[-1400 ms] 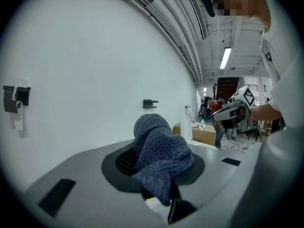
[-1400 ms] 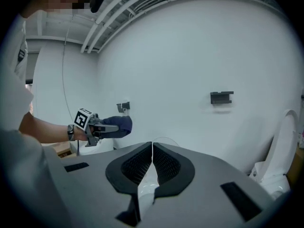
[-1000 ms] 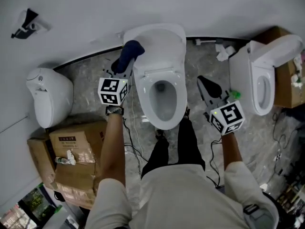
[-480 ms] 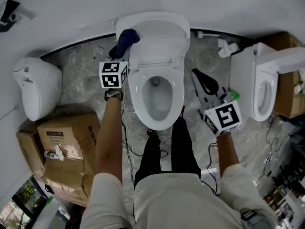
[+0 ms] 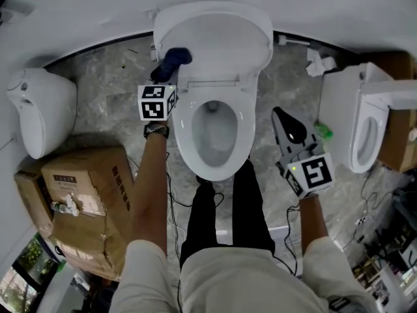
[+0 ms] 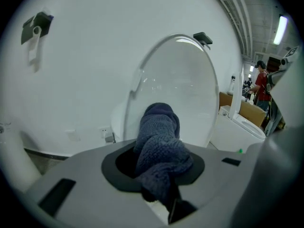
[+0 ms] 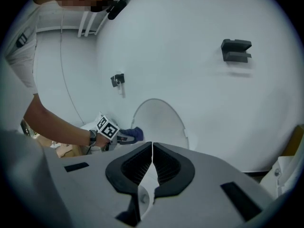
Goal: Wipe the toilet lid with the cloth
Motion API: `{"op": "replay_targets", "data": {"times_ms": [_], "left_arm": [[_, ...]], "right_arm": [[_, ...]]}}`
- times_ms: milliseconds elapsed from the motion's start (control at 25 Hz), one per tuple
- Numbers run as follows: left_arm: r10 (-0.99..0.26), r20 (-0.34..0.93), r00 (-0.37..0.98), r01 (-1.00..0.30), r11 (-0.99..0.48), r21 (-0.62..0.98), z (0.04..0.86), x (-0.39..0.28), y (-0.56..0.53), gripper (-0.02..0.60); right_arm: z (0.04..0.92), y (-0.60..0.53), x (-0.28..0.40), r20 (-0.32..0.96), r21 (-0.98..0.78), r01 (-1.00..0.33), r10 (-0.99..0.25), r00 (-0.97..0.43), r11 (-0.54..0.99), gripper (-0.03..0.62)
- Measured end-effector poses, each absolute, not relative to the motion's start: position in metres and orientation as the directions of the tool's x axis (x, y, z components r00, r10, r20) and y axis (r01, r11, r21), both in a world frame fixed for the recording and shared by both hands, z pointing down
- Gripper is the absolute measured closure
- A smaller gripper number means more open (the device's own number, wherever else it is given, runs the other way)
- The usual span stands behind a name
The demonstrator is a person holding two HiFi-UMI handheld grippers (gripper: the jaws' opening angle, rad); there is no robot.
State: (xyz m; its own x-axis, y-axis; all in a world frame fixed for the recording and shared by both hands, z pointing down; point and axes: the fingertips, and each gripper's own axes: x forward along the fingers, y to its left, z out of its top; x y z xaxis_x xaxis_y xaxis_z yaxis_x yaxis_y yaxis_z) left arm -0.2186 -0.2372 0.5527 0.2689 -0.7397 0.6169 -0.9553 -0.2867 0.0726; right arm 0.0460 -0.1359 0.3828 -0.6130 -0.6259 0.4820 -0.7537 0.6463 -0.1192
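Near the raised toilet lid (image 5: 221, 38), our left tool (image 5: 165, 74) pinches the blue cloth (image 5: 174, 59); our right tool (image 7: 152, 165) hangs shut, empty. If our pinch loosens, it could drop into the bowl (image 5: 214, 132).

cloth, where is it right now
In the head view the dark blue cloth sits upper left, clamped in the left gripper, at the left edge of the raised toilet lid.

No readable text; cardboard box (image 5: 86, 191) print too small.
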Motion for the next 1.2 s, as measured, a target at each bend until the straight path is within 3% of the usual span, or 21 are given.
{"op": "replay_targets", "data": {"times_ms": [640,800,1200], "left_arm": [[-0.546,0.807,0.223,-0.968,-0.219,0.119,0.689,-0.208,-0.206,0.466],[-0.475,0.842,0.258,-0.948,-0.292,0.126,0.703,-0.184,-0.207,0.466],[-0.575,0.760,0.303,-0.943,-0.295,0.153,0.630,-0.164,-0.235,0.466]], "right_arm": [[0.438,-0.133,0.062,0.535,-0.197,-0.750,-0.571,-0.622,0.632,0.565],[0.433,-0.136,0.069,0.515,-0.245,-0.756,-0.579,-0.632,0.607,0.564],[0.410,-0.137,0.079,0.478,-0.284,-0.768,-0.610,-0.632,0.574,0.564]]}}
